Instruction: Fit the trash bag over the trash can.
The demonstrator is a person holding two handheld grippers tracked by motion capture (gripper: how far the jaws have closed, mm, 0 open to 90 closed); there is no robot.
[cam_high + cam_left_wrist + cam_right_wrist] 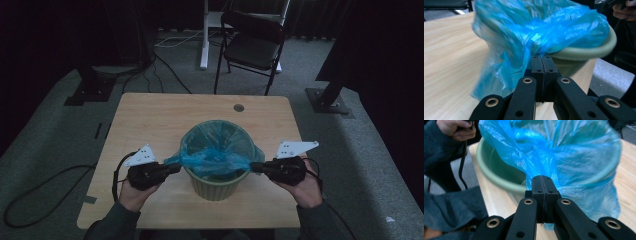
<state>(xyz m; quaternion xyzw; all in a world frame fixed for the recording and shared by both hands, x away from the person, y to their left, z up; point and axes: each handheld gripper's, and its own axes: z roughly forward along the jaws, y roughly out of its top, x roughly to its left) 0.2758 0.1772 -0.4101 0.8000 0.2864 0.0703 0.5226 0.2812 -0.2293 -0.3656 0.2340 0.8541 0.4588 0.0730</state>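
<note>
A pale green bin [215, 187] stands near the front of the wooden table [150, 120], lined with a blue plastic bag [212, 150]. My left gripper [176, 168] sits at the bin's left rim, shut on a bunched fold of the blue bag [534, 37]. My right gripper [254, 167] sits at the bin's right rim, shut on the blue bag's [541, 152] edge. In the left gripper view the bin's rim [584, 53] lies just beyond the jaws. In the right gripper view the bin's green rim [496, 180] curves off to the left.
A round hole [238, 107] marks the table's far side. A black folding chair [252, 47] and a white stand leg [204, 35] are behind the table. Cables [45, 187] trail over the grey carpet at the left.
</note>
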